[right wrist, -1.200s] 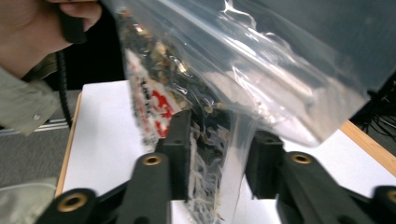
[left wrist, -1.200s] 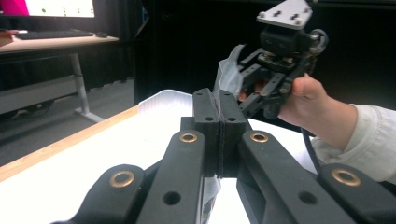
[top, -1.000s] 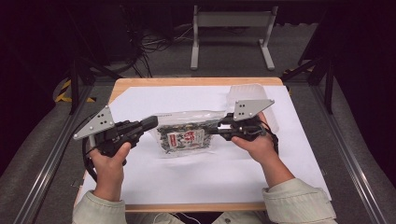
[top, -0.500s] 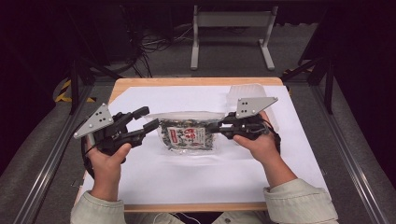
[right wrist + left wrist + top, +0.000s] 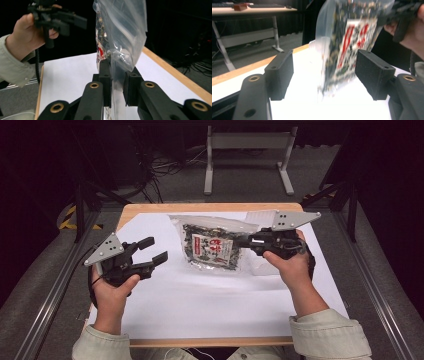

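A clear plastic bag [image 5: 212, 247] with dark contents and a red-and-white label hangs by its right edge, lifted off the white sheet [image 5: 200, 305]. My right gripper [image 5: 241, 241] is shut on that edge. In the right gripper view, the jaws [image 5: 117, 85] pinch the clear film and the bag [image 5: 120, 30] rises above them. My left gripper [image 5: 156, 250] is open, apart from the bag and to its left. In the left gripper view, the bag [image 5: 352, 37] shows blurred beyond the open pads [image 5: 283, 72], with nothing between them.
The white sheet covers a wooden table [image 5: 210, 207]. Metal rails [image 5: 55, 290] run along both sides of the table. A grey metal stand [image 5: 247, 150] and cables lie on the floor behind. A desk [image 5: 249, 10] stands far off in the left gripper view.
My left gripper has opened, come off the bag's left end and drawn back to the left. My right gripper has lifted the bag and carried it to the right.
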